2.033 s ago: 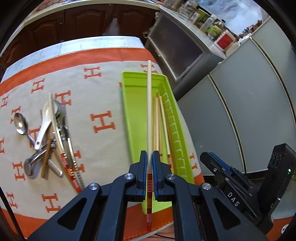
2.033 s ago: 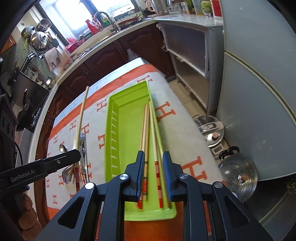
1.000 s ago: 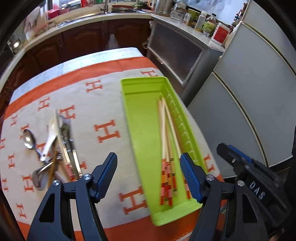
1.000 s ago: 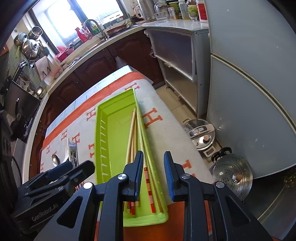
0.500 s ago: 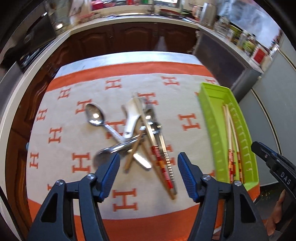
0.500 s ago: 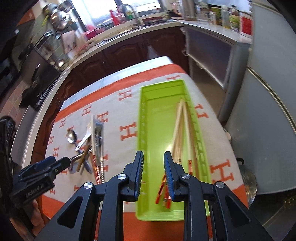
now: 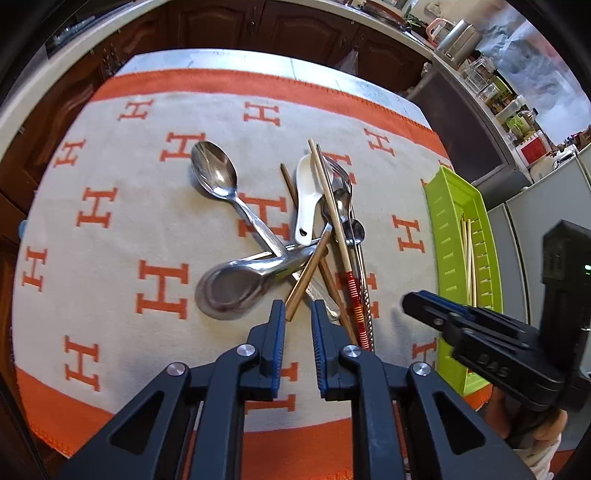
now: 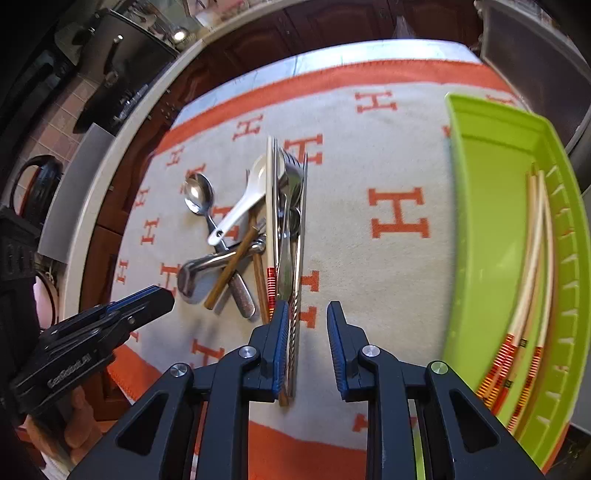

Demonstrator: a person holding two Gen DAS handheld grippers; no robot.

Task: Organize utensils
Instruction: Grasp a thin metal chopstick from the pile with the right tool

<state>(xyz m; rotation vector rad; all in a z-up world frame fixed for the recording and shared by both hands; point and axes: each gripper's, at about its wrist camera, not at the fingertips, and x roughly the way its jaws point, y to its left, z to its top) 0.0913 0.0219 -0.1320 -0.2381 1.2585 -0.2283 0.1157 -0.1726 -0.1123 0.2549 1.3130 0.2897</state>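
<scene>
A pile of utensils lies on the orange-and-cream cloth [image 7: 110,229]: steel spoons [image 7: 216,173], a white ceramic spoon [image 7: 308,199], a fork [image 7: 341,177], brown chopsticks [image 7: 306,280] and a pale chopstick with a red-striped end [image 7: 340,240]. My left gripper [image 7: 298,310] is open and empty, its tips just short of the brown chopstick's near end. My right gripper [image 8: 304,314] is open and empty over the cloth, its left finger beside the pile's near ends [image 8: 291,288]. The green tray [image 8: 491,206] at right holds several pale chopsticks [image 8: 532,258].
The tray also shows in the left wrist view [image 7: 447,236] at the table's right edge. Dark wooden cabinets [image 7: 258,26] and a countertop with jars [image 7: 491,85] stand beyond the table. The cloth's orange border [image 7: 295,443] marks the near edge.
The left gripper let the pale chopstick go in the tray, swung left to the pile and narrowed its jaws. The right gripper swung left from the tray toward the pile and opened wider.
</scene>
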